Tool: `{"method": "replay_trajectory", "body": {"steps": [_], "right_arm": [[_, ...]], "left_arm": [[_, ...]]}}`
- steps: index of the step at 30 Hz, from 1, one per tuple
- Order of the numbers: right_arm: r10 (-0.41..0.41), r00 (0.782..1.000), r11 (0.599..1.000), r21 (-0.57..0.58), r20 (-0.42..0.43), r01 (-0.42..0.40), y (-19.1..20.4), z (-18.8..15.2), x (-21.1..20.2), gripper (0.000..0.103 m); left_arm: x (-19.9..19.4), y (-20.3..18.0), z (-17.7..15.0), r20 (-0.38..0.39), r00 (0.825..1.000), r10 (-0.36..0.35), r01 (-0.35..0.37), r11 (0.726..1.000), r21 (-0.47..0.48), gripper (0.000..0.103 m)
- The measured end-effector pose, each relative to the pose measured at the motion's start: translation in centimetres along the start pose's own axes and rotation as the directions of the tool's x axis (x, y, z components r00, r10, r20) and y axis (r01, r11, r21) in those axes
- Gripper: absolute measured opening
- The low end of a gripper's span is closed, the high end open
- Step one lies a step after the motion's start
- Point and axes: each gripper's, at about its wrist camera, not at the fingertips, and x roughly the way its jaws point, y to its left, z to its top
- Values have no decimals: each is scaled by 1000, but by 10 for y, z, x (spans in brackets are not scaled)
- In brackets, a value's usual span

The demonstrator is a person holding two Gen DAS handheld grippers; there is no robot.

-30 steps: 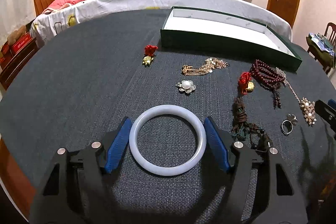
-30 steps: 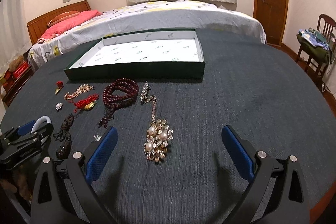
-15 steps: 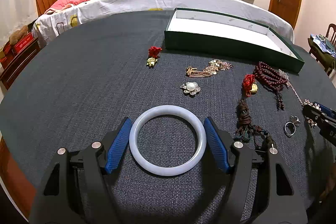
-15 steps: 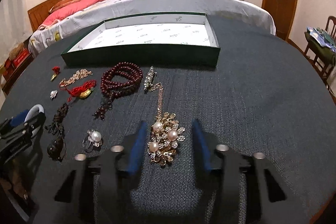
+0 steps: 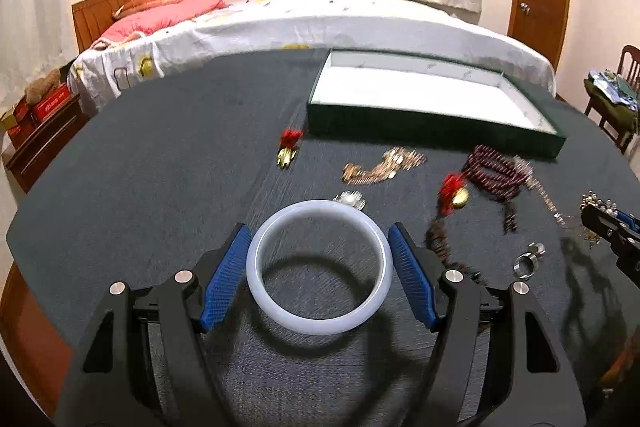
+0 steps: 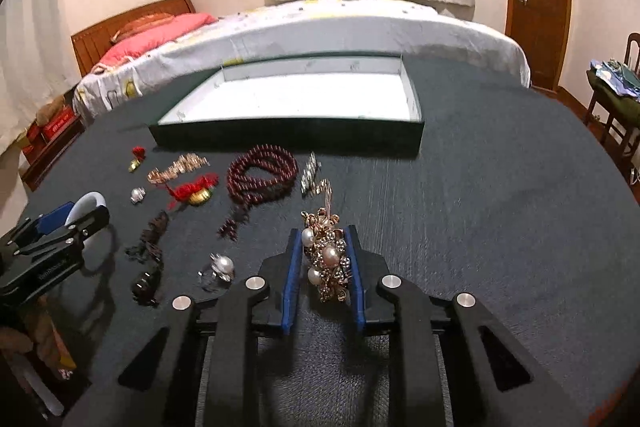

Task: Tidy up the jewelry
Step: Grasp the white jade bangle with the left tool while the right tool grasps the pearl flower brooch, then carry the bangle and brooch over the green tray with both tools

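The desk [image 6: 500, 219] carries a dark grey woven cover. Lying on it: green tray [image 6: 288, 137] at 12 o'clock; dark red bead strand [image 6: 262, 175] below it; gold chain [image 6: 176, 167], red tassel charm [image 6: 194, 189] and small red charm [image 6: 137, 157] toward 10 o'clock; pearl ring [image 6: 218, 267] and dark cord bracelet [image 6: 150, 247] toward 8 o'clock.
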Motion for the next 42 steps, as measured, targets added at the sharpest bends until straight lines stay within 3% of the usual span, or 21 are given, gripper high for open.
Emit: {"method": "replay_trajectory", "body": {"steps": [13,24,28,35,38,42], "right_arm": [[33,989,999,11,141,-34,-4,45,-44,22],[79,960,997,-7,268,-80,-6,108,-66,22],[72,946,997,-32,317,-65,-6,133,-63,22],[66,940,998,-10,335,-66,-17,173,-33,22],[59,942,998,3,330,-63,-22,182,-18,22],[54,956,997,32,288,-66,-30,180,12,22]], "left_arm": [[-36,-9,44,79,996,-43,45,999,-17,69],[-52,-31,109,181,978,-107,106,994,15,69],[-45,-45,138,217,968,-126,119,992,43,69],[-16,-75,182,267,952,-150,134,988,78,69],[2,-85,194,264,951,-162,147,986,78,69],[39,-101,196,216,962,-167,150,984,92,69]]}}
